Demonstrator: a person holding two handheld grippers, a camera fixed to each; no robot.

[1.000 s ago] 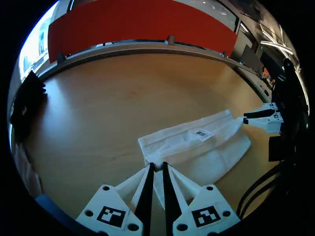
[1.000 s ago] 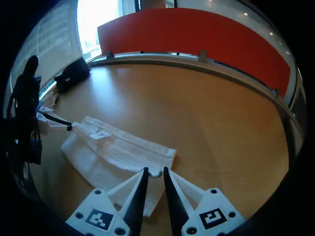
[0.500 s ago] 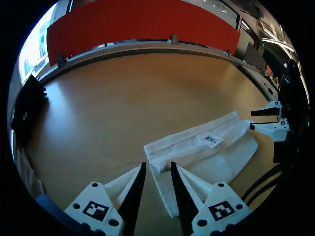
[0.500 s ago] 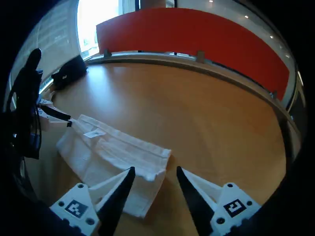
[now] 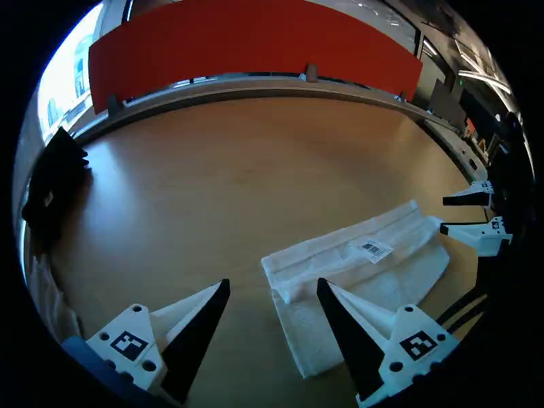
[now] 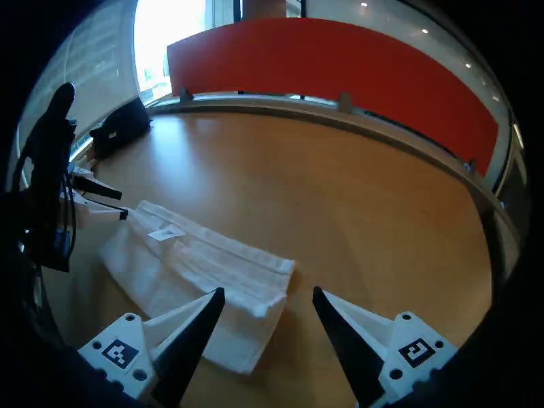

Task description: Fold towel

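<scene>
White folded cloth towel (image 5: 360,262) (image 6: 197,265) flat on tan wooden surface (image 5: 238,170), near edge. Left gripper (image 5: 272,282): fingers spread wide, empty, at towel's left end. Right gripper (image 6: 268,291): fingers wide apart, empty, at right end.

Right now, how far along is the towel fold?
Done: the towel lies on the table folded over lengthwise, one layer on another. In hand: nothing; left hand-held gripper and right hand-held gripper both stand open. Left: probably a crosswise fold to shorten it.
</scene>
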